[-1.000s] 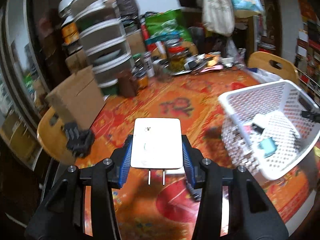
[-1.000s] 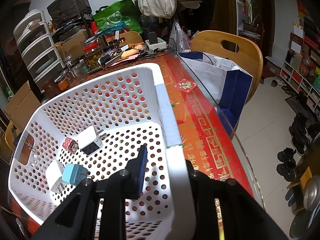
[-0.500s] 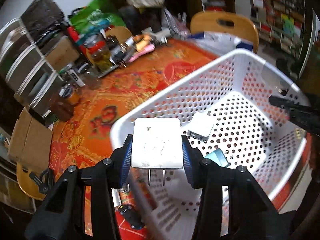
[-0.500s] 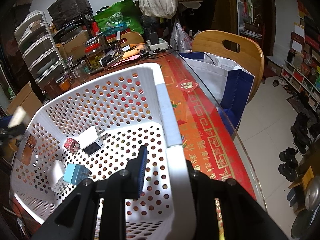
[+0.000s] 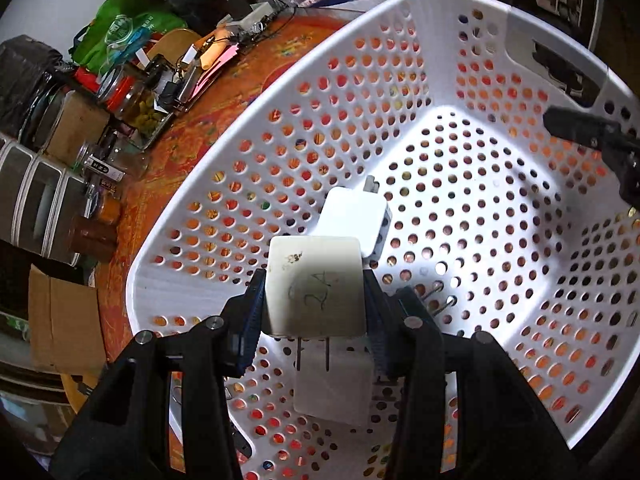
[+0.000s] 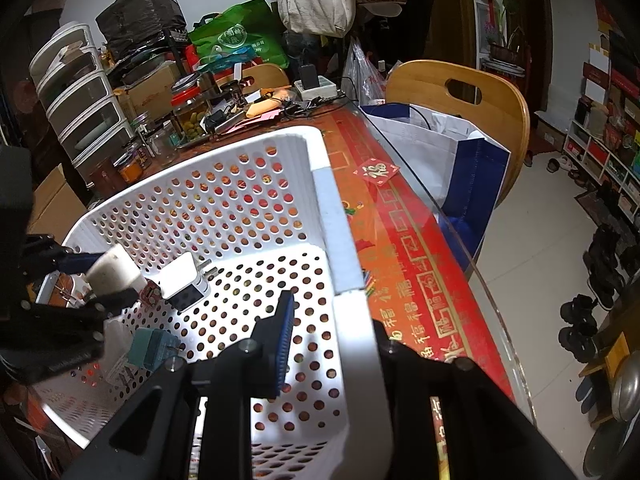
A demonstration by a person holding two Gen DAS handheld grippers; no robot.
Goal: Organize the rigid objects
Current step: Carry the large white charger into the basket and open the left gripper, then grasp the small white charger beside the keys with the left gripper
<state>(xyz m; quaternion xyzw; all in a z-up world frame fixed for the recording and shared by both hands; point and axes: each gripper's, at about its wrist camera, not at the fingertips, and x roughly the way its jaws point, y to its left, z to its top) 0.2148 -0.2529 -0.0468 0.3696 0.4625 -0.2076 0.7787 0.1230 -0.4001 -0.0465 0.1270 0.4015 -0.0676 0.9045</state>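
Observation:
My left gripper (image 5: 314, 312) is shut on a white plug adapter (image 5: 315, 286) marked "2A", prongs pointing back at me, held over the inside of the white perforated basket (image 5: 440, 60). In the basket lie a white charger (image 5: 354, 220), another white adapter (image 5: 332, 384) below my grip, and in the right wrist view a teal charger (image 6: 150, 348) and a small red item (image 6: 150, 293). My right gripper (image 6: 332, 344) is shut on the basket's rim (image 6: 344, 272), one finger inside, one outside. The left gripper shows in the right wrist view (image 6: 100, 284).
The basket stands on a table with a red-orange patterned cloth (image 6: 400, 248). Jars (image 6: 192, 114), drawers (image 6: 80, 96), boxes and bags crowd the far end. A wooden chair (image 6: 460, 92) with a blue-white bag (image 6: 448, 148) stands to the right; the floor lies beyond the table's edge.
My left gripper has carried the white adapter from above the bare tablecloth to the right and down over the inside of the basket. The right gripper has kept hold of the rim.

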